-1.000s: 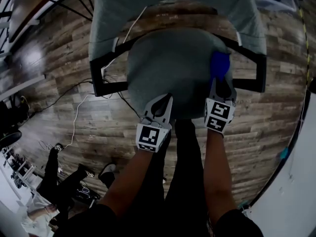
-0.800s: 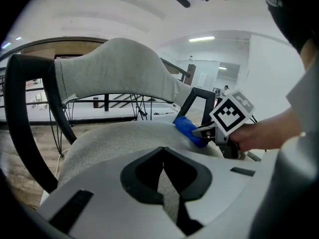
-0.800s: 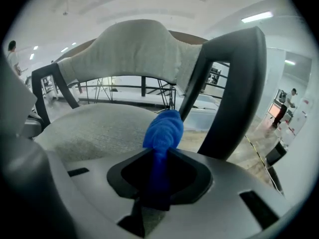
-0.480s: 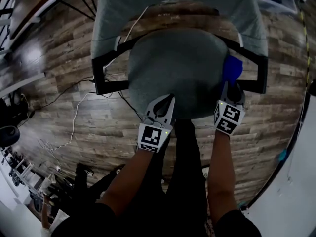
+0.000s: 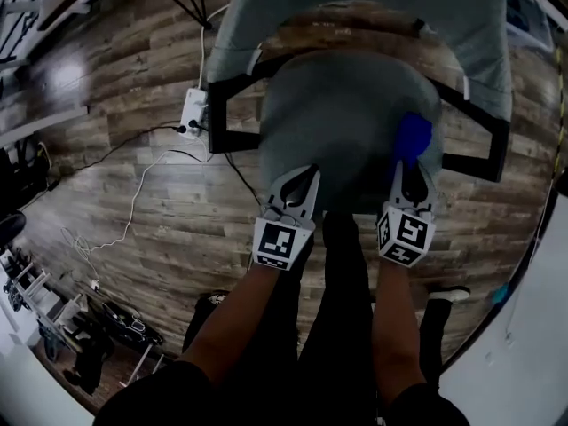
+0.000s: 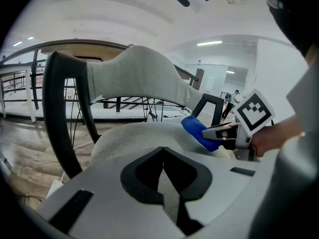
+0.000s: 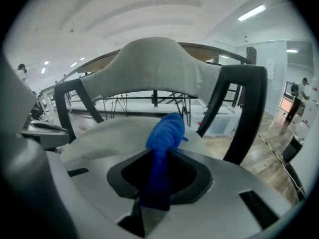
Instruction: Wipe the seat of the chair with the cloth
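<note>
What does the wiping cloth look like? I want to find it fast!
Look at the big grey chair seat in the middle. Near its right edge, the right gripper is shut on the cloth. It is the only bright blue thing, bunched into a small lump, while the seat is plain grey.

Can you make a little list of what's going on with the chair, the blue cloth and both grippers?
Chair seat: grey, padded, black armrests on either side
Cloth: blue, bunched up, at the seat's right side
Right gripper: shut on the cloth
Left gripper: shut, empty, by the seat's front edge
Floor: wood planks
</note>
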The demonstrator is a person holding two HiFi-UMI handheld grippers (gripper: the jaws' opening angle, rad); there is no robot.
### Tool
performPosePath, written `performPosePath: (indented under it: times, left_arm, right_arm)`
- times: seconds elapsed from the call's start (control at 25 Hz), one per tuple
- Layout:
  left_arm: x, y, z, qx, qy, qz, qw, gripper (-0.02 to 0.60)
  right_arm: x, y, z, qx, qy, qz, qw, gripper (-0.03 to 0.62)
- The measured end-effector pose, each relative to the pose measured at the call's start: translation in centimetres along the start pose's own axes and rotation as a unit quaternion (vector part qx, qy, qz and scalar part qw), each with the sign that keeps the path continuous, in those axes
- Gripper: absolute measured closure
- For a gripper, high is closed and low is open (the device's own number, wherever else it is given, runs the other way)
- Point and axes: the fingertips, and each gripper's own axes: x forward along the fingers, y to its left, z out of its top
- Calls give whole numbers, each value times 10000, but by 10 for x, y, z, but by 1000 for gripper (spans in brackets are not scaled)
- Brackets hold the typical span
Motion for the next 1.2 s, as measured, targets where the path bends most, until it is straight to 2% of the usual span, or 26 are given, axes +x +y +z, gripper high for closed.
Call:
performPosePath:
  times: [0.32, 0.64, 0.8, 1.2]
  left_arm:
    - [-34, 38, -15, -285, -22, 354, 9990, 575]
    - [-66, 76, -31, -504, -75, 617, 9968, 575]
    - [-76, 92, -39, -558, -111, 696, 9960, 575]
    - [-97, 118, -64, -738, -68, 875, 9934, 575]
  right_arm:
    - [-3, 104, -3, -224, 75, 818, 9964, 502]
    - [-8, 200, -17, -488, 228, 1593, 9858, 502]
    - [-9, 228, -25, -428, 281, 1755, 9831, 502]
    - [-6, 293, -43, -680, 431, 2003, 9764, 502]
